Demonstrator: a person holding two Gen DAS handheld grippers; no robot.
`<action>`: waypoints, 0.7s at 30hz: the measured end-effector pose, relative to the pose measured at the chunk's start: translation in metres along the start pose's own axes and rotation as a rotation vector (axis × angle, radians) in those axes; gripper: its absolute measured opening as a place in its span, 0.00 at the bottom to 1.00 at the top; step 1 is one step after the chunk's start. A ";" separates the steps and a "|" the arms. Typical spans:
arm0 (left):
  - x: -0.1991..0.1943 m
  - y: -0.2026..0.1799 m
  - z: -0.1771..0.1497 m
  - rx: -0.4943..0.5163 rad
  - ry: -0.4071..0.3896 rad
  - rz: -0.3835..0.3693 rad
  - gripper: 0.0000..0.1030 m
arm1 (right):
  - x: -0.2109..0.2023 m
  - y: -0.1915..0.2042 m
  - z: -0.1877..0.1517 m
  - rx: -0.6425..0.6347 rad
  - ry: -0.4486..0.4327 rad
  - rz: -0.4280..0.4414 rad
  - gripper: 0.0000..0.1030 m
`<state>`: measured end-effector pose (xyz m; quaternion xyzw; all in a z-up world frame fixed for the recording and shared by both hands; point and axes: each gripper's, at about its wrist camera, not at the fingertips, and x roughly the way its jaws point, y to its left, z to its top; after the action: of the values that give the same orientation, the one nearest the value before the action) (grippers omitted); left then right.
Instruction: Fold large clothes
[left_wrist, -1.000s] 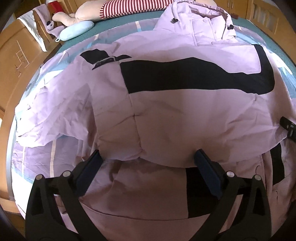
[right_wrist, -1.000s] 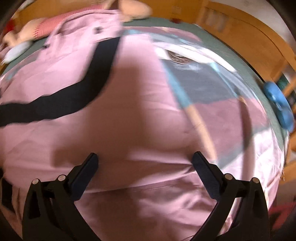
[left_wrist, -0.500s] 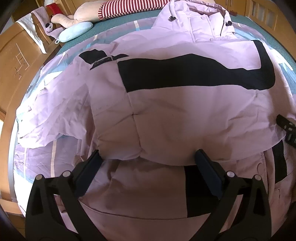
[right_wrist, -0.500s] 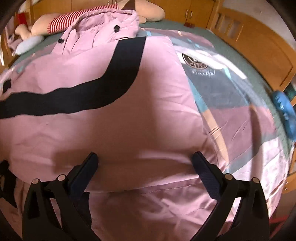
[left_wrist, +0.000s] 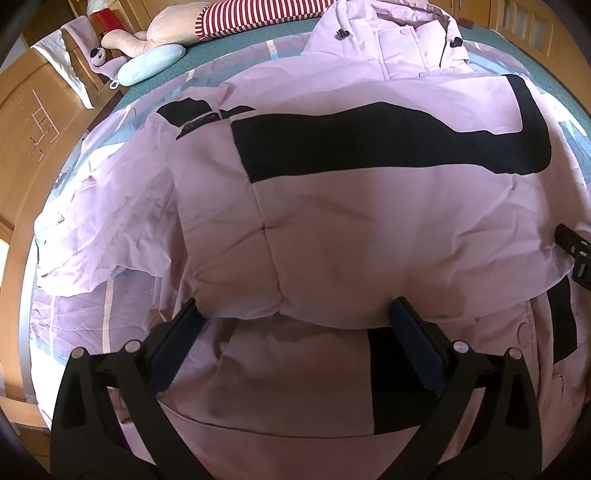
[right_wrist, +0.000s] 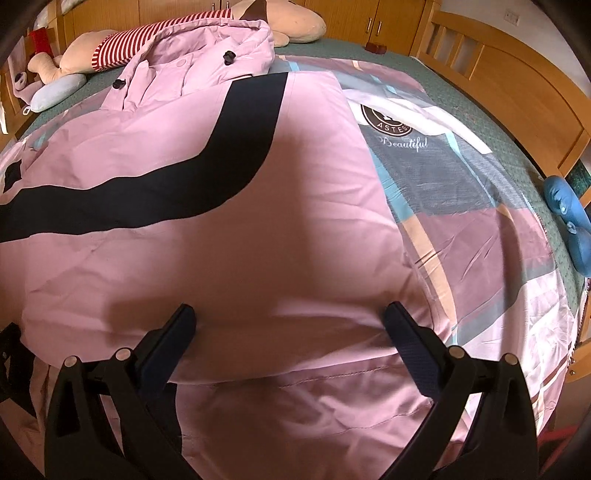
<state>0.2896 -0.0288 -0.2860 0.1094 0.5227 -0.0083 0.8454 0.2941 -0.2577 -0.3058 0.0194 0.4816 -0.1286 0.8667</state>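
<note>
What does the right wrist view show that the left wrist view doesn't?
Only the right wrist view shows the round logo with "Beautiful" printed on the bedcover, the blue object at the bed's edge and the slatted wooden bed frame.

Only the left wrist view shows the jacket's crumpled sleeve spread to one side and the wooden cabinet beside the bed.

Both show the pink jacket with its black stripe, its hood, the striped plush toy, the light blue pillow, and each view's own open fingers at the folded hem.
</note>
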 end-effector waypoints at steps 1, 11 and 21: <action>0.000 0.000 0.000 0.000 0.000 0.000 0.98 | 0.000 0.000 0.000 -0.002 0.000 0.000 0.99; 0.000 0.000 0.000 0.000 0.000 0.000 0.98 | -0.023 0.004 0.001 -0.012 -0.110 0.032 0.99; 0.002 0.002 0.000 -0.005 0.003 -0.006 0.98 | -0.002 0.009 0.000 -0.042 -0.013 0.031 0.99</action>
<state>0.2905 -0.0265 -0.2878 0.1060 0.5245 -0.0093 0.8447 0.2950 -0.2482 -0.3047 0.0080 0.4781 -0.1052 0.8719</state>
